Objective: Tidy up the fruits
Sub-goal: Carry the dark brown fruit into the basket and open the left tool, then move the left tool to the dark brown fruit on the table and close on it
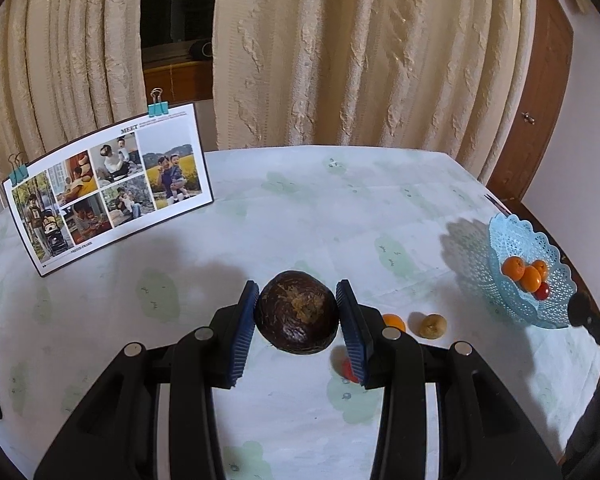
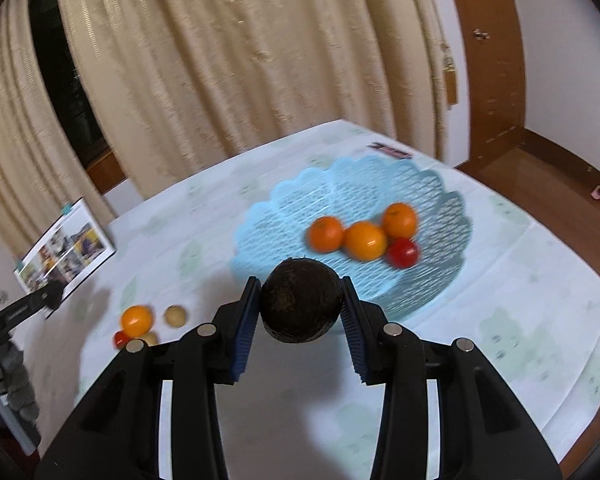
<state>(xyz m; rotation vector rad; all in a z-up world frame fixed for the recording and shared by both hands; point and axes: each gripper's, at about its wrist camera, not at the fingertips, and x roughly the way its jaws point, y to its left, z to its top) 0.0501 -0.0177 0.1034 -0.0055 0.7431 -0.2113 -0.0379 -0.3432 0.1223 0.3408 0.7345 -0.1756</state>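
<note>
Fruit [image 1: 296, 312] between left jaws; another [image 2: 301, 300] clamped right.

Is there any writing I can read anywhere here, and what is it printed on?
"MEET": heading at the top of the photo collage board standing on the table.
Fine print beside "MEET": too small to read.
Caption along the board's bottom edge: too small to make out.
Right wrist view: the board is blurred and nothing on it reads.
Dark strip at the table's far edge: any print is blurred.
Fruits and blue basket: no labels visible.

Pale blue lattice basket [image 2: 440, 208], orange tangerines [image 2: 365, 241]
</note>
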